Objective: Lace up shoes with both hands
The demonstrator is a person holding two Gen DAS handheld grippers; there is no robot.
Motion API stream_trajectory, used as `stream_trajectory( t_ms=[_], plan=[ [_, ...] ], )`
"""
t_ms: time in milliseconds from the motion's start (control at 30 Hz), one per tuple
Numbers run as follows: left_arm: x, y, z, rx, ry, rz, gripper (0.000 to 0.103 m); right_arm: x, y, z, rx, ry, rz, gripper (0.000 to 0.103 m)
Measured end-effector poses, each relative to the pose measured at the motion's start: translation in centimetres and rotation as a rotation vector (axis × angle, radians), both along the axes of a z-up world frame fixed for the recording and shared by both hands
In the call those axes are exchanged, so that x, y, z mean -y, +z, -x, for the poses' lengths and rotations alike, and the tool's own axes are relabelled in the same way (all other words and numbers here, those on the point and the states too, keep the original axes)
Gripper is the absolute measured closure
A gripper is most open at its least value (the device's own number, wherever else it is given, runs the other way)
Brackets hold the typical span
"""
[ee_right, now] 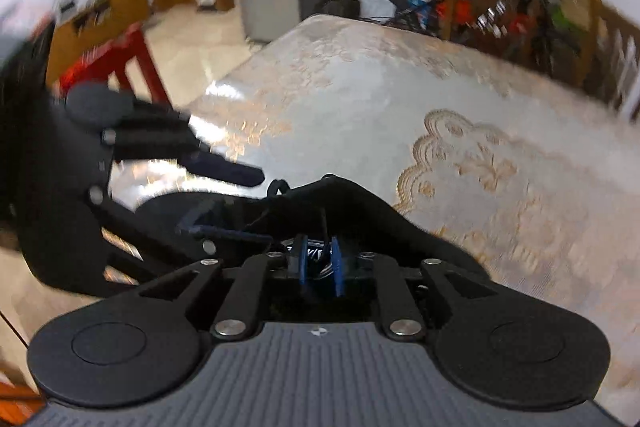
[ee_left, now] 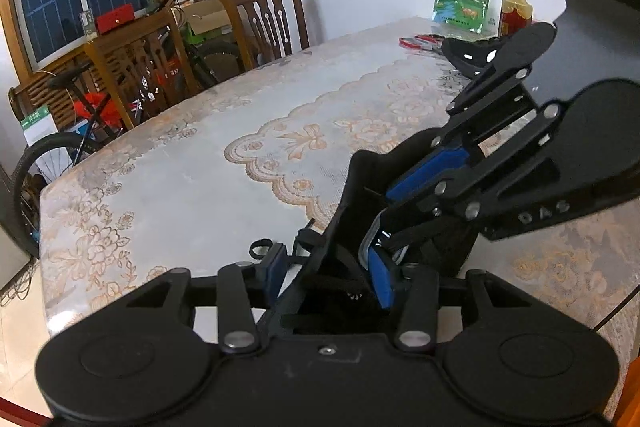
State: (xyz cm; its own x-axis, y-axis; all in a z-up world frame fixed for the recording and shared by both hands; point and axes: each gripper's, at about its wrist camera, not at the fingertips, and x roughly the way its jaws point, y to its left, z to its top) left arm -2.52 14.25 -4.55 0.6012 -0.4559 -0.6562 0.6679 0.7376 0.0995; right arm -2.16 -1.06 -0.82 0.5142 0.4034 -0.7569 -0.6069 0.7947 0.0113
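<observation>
While the black shoe (ee_left: 360,195) sits on the lace-patterned surface (ee_left: 200,155) close under both cameras, the two claws work at its open top. In the left wrist view, the left claw (ee_left: 328,275) stands partly open, its blue-padded fingers (ee_left: 378,279) spread to either side of the shoe's collar; one pad lies against the inside of the collar, the other stands outside it near a small black lace loop (ee_left: 260,247). Whether the pads actually press on the shoe cannot be told. The right claw (ee_left: 404,211) reaches in from the right of that view, angled down into the shoe's mouth beside the left one.

In the right wrist view, blurred, the right claw's blue fingers (ee_right: 338,261) stand a narrow gap apart over the shoe's tongue area, with laces showing between them; no firm pinch on a lace can be made out.

At the far end of the surface lie a second black shoe (ee_left: 472,55), red-handled scissors (ee_left: 420,42), a green-printed bag (ee_left: 464,3) and a bottle (ee_left: 518,7).
</observation>
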Motion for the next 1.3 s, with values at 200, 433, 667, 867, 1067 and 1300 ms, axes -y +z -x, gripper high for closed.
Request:
stream_trajectory(
  t_ms=[200, 433, 667, 867, 1067, 1300],
  plan=[
    [-0.9, -0.2, -1.7, -0.067, 0.018, 0.082, 0.091, 0.6, 0.1, -0.9, -0.043, -0.017, -0.014, 0.100],
    [-4.9, -1.5, -5.3, -0.371, 0.197, 0.436, 0.091, 3.0, -0.1, -3.2, -0.280, -0.146, -0.300, 0.100],
    [-6.5, -2.3, -7.2, -0.528, 0.274, 0.578, 0.087, 2.3, -1.0, -5.7, -0.443, -0.211, -0.383, 0.100],
    [-6.6, -2.5, -6.9, -0.529, 0.271, 0.580, 0.086, 2.3, -0.9, -6.4, -0.500, -0.254, -0.403, 0.100],
    [-6.6, -2.6, -6.9, -0.517, 0.271, 0.572, 0.084, 2.1, -0.6, -5.7, -0.453, -0.261, -0.415, 0.099],
    [-6.2, -2.5, -6.4, -0.492, 0.257, 0.545, 0.084, 1.9, -0.4, -5.1, -0.387, -0.273, -0.425, 0.099]
  ],
)
